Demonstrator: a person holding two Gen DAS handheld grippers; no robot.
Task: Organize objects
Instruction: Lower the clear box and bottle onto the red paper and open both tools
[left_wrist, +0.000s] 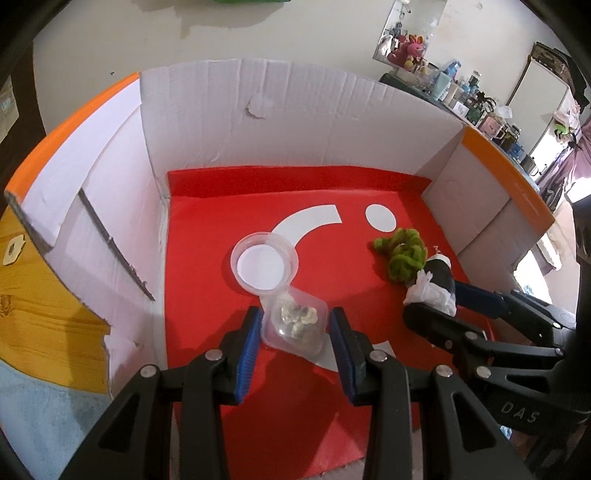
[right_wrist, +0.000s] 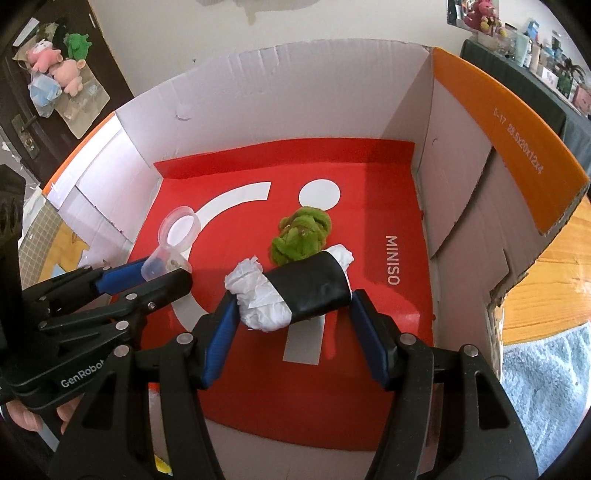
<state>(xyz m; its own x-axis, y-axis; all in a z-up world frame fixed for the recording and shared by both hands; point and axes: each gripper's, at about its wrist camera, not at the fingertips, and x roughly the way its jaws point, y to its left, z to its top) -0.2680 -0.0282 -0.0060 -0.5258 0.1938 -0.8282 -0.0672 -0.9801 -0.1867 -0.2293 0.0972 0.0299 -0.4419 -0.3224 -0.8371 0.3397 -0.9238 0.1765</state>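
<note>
A cardboard box with white inner walls and orange outer faces stands open on a wooden floor, lined with a red mat that bears white shapes.

In the left wrist view, at about 10 o'clock from the mat's middle, a clear round lid lies flat. Touching its near edge, at 6 o'clock of it, is a clear tub with pale crumpled bits inside. The left gripper has the tub between its blue pads; the jaws are partly closed and both pads sit against the tub's sides, so it looks gripped, with the tub tilted.

Toward 3 o'clock lies a green plush, fuzzy and bunched up. Just beside it, at its 5 o'clock, is a black roll stuffed with white paper that bulges from its ends.

In the right wrist view the right gripper straddles the roll, jaws about half open. The left pad touches the paper at the roll's end; the right pad stands just beside the black end, and whether it presses I cannot tell. The plush lies at 12 o'clock of the roll, touching it. The left gripper shows at 9 o'clock, with the tub and the lid beyond it.
</note>
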